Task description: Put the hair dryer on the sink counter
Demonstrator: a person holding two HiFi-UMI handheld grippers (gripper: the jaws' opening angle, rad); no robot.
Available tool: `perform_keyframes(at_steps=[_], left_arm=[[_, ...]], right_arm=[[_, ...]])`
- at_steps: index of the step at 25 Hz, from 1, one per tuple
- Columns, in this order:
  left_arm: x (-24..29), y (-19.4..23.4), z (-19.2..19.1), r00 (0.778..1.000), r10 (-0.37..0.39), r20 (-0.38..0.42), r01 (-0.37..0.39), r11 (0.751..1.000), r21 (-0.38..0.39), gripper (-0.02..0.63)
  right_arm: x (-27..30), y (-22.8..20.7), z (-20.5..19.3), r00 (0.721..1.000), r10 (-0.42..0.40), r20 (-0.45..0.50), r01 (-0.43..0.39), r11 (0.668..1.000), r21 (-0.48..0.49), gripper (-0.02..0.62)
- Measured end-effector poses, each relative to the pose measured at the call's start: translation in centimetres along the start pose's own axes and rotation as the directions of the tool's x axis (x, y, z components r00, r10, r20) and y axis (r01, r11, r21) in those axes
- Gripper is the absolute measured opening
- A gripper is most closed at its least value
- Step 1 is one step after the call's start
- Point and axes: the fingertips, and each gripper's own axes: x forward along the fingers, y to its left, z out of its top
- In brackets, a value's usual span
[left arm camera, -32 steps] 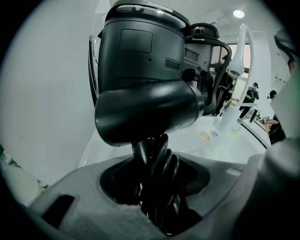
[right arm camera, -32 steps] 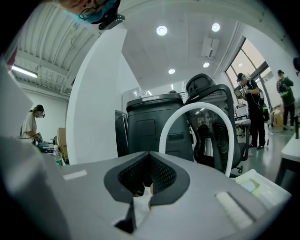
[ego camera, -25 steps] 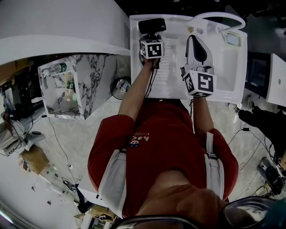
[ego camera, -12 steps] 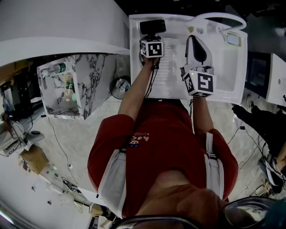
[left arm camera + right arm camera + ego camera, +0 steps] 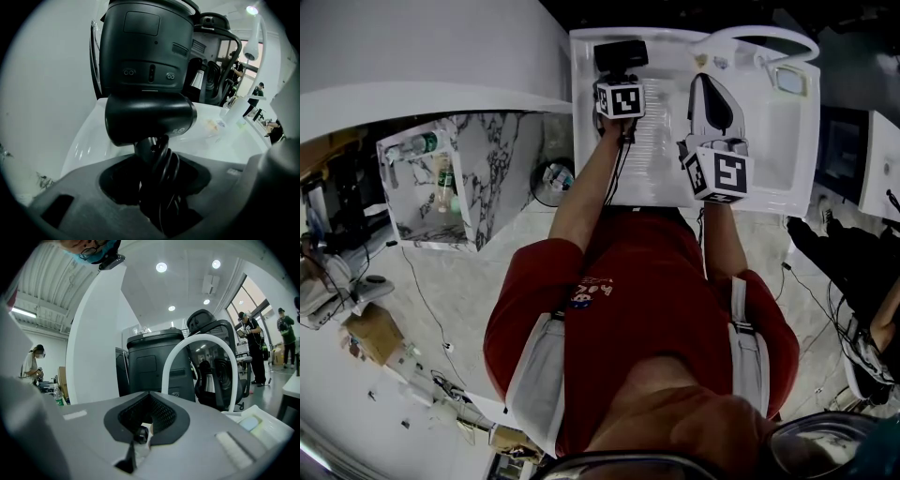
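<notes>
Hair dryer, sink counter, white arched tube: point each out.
hair dryer [image 5: 150, 117]: left gripper view, on its dark barrel.
sink counter [image 5: 661, 159]: head view, on the bare ribbed surface.
white arched tube [image 5: 167, 367]: right gripper view, on the arch's left leg.

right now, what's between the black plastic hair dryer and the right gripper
Only a bare stretch of the white sink counter separates the black plastic hair dryer from the right gripper. The head view shows this.

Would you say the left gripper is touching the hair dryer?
Touching: in the left gripper view, the left gripper grips the hair dryer by its cord-wrapped handle.
</notes>
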Motion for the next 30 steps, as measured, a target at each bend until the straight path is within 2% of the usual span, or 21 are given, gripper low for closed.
perform_keyframes(at_steps=[12,21,30], left_arm=[[0.3,-0.3,0.2,1.000,-0.007,0.016,0.007,1.000,0.017,0.206],[0.1,-0.7,0.3,0.999,-0.029,0.017,0.029,0.999,0.014,0.269],[-1.7,-0.4,0.9,0.998,-0.035,0.055,0.035,0.999,0.001,0.270]], right_arm=[[-0.2,0.3,0.0,1.000,0.000,-0.002,0.000,1.000,-0.003,0.002],[-0.6,0.0,0.3,1.000,-0.003,0.000,0.003,1.000,-0.006,0.002],[-1.2,0.7,0.5,1.000,0.006,0.007,-0.006,1.000,-0.022,0.002]])
